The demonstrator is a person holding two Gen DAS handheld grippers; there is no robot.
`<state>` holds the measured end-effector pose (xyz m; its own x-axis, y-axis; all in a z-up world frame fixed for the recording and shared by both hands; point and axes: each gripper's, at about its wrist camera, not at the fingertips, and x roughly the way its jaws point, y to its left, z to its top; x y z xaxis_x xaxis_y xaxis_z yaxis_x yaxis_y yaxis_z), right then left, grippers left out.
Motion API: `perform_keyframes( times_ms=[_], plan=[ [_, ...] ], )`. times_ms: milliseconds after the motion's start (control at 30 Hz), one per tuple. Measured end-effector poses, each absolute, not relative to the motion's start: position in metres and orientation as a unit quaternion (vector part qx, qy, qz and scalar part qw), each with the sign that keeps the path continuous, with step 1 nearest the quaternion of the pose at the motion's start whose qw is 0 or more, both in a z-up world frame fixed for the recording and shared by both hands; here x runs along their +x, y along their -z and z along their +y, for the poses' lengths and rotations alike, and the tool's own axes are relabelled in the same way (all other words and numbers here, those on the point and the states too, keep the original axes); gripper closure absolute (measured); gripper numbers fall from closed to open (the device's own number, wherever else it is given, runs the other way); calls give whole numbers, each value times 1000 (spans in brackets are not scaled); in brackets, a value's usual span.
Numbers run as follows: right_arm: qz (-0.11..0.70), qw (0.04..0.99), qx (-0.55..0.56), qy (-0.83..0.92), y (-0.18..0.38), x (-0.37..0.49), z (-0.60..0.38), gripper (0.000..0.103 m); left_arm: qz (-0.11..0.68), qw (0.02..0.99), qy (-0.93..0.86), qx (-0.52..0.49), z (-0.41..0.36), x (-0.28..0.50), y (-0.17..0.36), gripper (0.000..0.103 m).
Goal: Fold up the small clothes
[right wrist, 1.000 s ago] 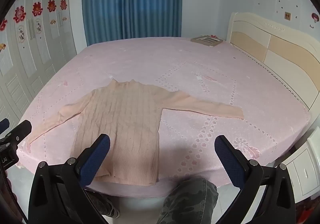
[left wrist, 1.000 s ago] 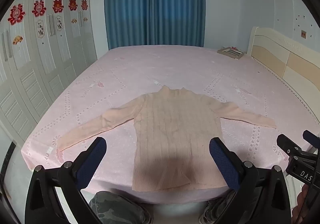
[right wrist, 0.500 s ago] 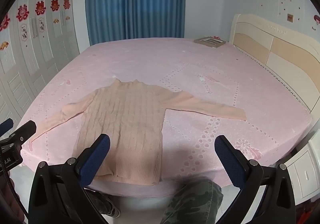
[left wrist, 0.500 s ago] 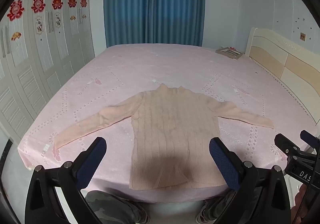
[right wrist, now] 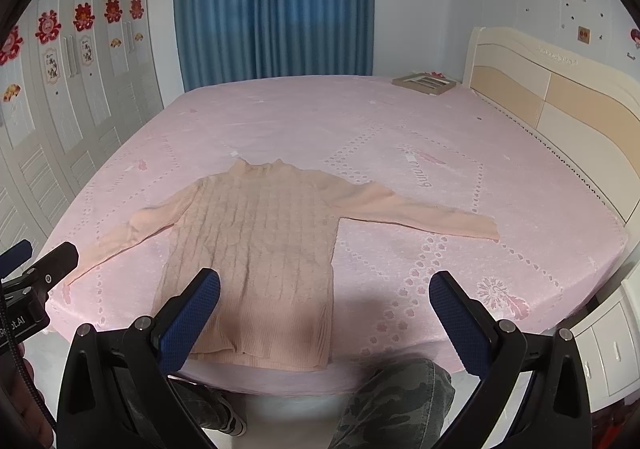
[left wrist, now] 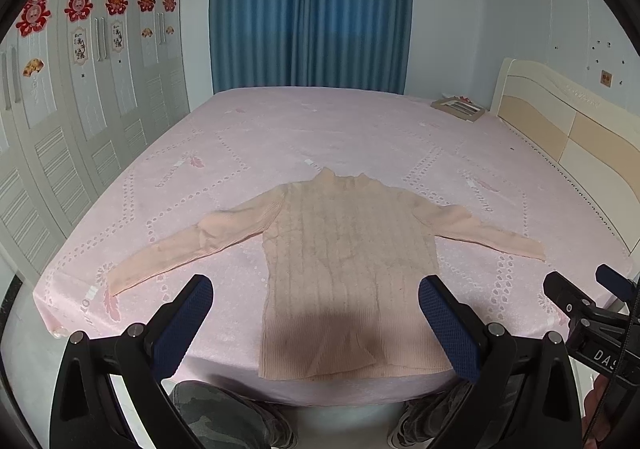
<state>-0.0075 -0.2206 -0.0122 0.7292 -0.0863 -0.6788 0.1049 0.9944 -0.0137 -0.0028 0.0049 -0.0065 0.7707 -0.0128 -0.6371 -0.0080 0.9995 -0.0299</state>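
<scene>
Both handheld units share one build. The left gripper (left wrist: 316,323) has a matte black frame with triangular cut-outs in each arm and round silver screw heads at the pivots. Its fingers (left wrist: 450,333) carry dark blue pads with a fine mesh texture. The right gripper (right wrist: 325,319) matches it: black frame, silver screws, blue textured pads (right wrist: 188,319). Seen from the opposite camera, each unit's side bears partial white lettering, cut off at the picture edge. A thin black cable (right wrist: 28,385) runs down beside the left unit. The person wears camouflage trousers (right wrist: 394,405) in grey-green and shoes with pale soles (right wrist: 234,423).
</scene>
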Motion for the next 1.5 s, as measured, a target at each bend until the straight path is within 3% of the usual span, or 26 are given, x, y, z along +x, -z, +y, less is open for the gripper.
perform_keyframes(
  times_ms=[1500],
  plan=[
    [350, 935, 28, 41, -1, -19, -220, 1, 333, 942, 20, -18, 3, -7, -8, 0]
  ],
)
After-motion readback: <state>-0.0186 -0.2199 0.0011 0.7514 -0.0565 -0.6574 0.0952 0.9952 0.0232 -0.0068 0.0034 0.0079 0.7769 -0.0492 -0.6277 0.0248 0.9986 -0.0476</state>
